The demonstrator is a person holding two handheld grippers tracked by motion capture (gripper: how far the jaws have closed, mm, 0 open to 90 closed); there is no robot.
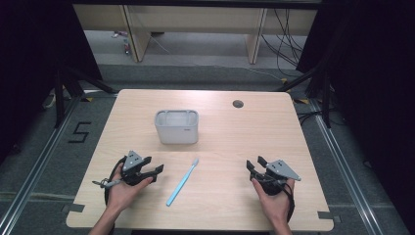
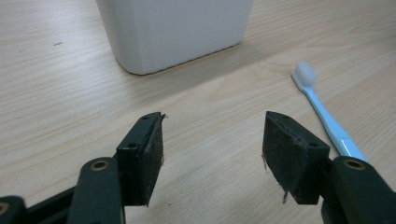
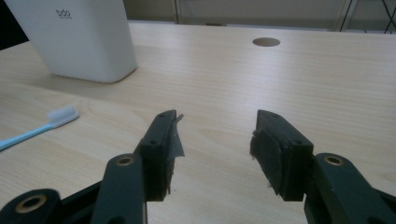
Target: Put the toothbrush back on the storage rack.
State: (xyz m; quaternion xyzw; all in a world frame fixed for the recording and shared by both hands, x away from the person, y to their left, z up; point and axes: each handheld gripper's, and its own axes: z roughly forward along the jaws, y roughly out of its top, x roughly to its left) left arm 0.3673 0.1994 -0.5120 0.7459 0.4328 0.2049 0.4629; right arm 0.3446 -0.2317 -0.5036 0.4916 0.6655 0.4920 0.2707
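We see the blue toothbrush [image 1: 182, 182] lying flat near the table's [image 1: 230, 205] front edge, just beside our left gripper [image 1: 157, 171] and well apart from our right gripper [image 1: 255, 164]. Both grippers' jaws are spread wide, holding and touching nothing. The white holder [image 1: 176, 127] stands toward the middle.

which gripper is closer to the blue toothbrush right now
Left. The left gripper sits just left of the blue toothbrush, jaws open and pointing toward it, a short gap apart. The right gripper rests well off to the toothbrush's right, also open, with bare table between.
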